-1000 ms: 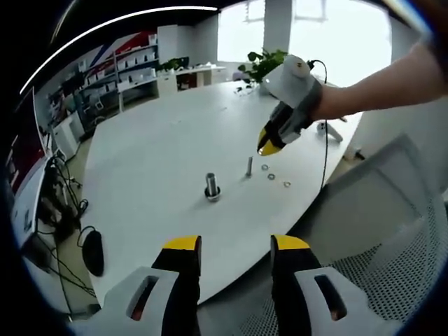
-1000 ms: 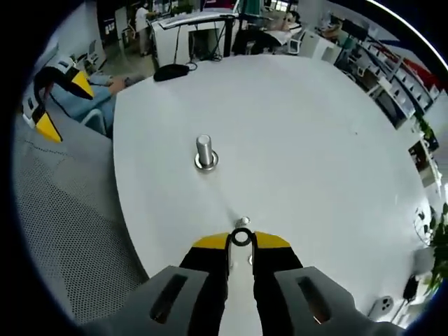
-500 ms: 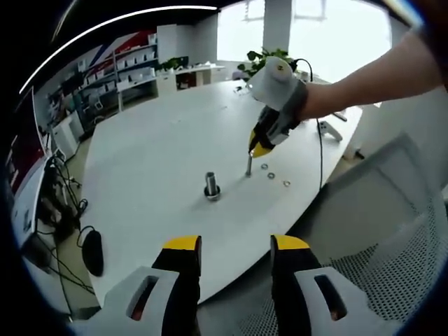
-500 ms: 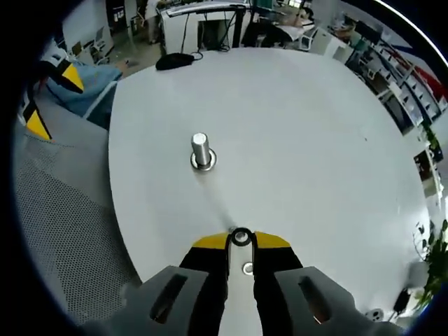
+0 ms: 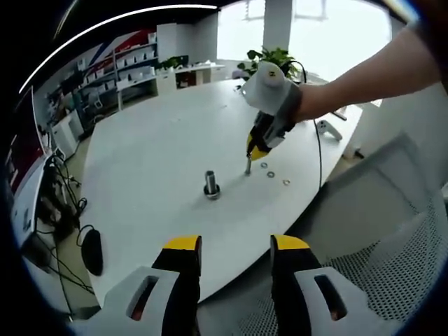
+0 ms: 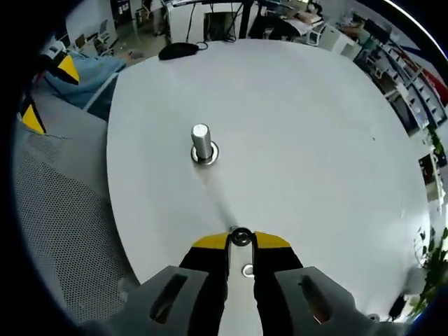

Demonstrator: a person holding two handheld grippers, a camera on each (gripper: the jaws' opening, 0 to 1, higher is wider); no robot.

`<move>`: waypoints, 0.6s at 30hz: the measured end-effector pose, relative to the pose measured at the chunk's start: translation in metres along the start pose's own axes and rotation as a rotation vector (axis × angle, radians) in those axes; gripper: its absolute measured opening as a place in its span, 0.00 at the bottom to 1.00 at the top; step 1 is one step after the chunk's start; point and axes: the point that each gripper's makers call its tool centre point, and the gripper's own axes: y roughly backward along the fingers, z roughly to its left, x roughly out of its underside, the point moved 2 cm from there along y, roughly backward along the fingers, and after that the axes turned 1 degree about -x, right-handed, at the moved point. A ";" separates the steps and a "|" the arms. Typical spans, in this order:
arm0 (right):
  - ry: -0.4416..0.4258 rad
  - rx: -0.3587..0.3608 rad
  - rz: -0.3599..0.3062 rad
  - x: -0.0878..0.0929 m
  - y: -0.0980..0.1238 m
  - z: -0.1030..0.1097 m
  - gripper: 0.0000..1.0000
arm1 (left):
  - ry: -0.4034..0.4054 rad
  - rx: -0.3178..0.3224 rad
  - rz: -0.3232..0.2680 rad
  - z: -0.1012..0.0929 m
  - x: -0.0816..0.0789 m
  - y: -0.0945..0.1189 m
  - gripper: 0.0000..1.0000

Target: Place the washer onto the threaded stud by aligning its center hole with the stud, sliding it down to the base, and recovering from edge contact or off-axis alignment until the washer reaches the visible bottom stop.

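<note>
On the white table (image 5: 154,161) a thin threaded stud (image 5: 248,166) stands upright, and my right gripper (image 5: 257,148) hangs just above its top, held by a person's arm. In the right gripper view, the right gripper (image 6: 240,240) is shut on a small metal washer (image 6: 241,236) pinched at the yellow tips. The stud lies hidden right under the washer, so I cannot tell whether the hole is over it. My left gripper (image 5: 236,245) is open with nothing in it, back from the table's near edge.
A thicker metal post on a round base (image 5: 211,185) (image 6: 201,143) stands left of the stud. Three loose washers (image 5: 271,174) lie right of it, one under the jaws (image 6: 247,270). A mesh chair (image 5: 392,280) is close by, and a dark mouse (image 6: 179,50) lies at the far edge.
The right gripper has come down and to the left with the washer, from well above the loose washers to just over the thin stud. The left gripper has stayed put.
</note>
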 end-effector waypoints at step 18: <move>-0.017 -0.045 0.067 0.012 -0.034 0.001 0.14 | 0.002 -0.011 0.015 0.001 0.003 -0.001 0.37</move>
